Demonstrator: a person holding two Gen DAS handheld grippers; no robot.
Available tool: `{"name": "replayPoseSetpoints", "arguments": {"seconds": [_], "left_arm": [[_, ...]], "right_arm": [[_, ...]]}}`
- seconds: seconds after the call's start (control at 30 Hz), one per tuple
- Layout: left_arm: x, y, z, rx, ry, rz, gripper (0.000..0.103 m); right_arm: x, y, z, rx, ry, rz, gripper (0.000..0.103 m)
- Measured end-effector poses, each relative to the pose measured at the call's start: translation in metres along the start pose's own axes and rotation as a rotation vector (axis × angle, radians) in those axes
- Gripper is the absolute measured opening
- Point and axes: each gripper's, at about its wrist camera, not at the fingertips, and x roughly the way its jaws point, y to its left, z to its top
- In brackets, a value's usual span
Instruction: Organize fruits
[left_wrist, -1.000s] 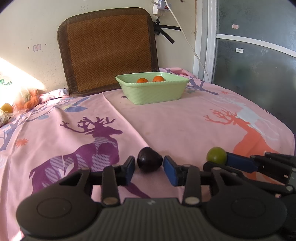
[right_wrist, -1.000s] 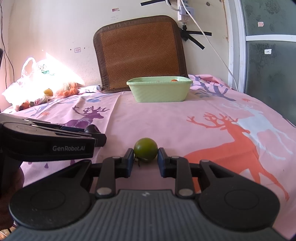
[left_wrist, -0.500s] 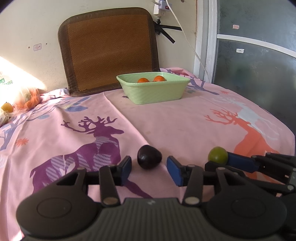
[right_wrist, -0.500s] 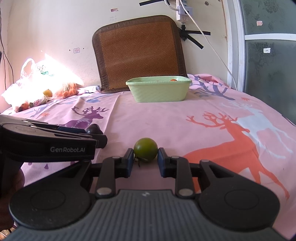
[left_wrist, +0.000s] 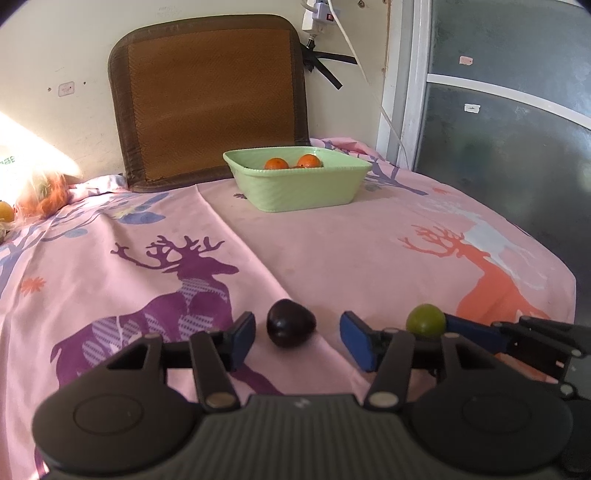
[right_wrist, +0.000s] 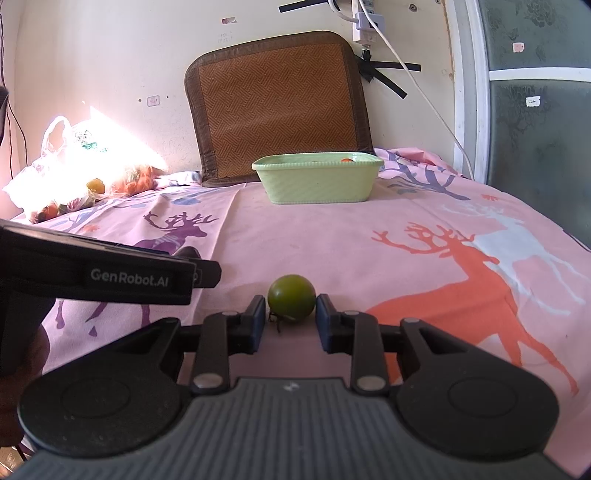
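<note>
Left gripper (left_wrist: 297, 338) spread wide around smooth dark plum (left_wrist: 291, 328) low in frame, not touching. Right gripper (right_wrist: 290, 320) clamped on glossy round green fruit (right_wrist: 291, 296), lower centre.

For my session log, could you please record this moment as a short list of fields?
surface: pink deer-print cloth
left tongs: open, pads either side of the dark purple fruit, not touching it
right tongs: pads close against the green fruit; contact unclear
green basin: far end of the cloth, holds two orange fruits
backdrop: woven brown mat leaning on the wall
</note>
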Motion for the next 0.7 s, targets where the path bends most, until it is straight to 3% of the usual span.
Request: {"name": "replayPoseSetpoints", "arguments": {"seconds": [0.2,0.7], "left_arm": [[0.0011,0.0009,-0.0026,-0.008,0.006,0.001,0.051],[-0.0002,-0.0010,-0.0041,-0.001,-0.005,0.018,0.046]], "right_arm": [[-0.0004,0.0005,-0.0006,0.003,-0.003,0.006,0.040],[0.0018,0.0013,0.0004,0.001,-0.007,-0.003,0.040]]}}
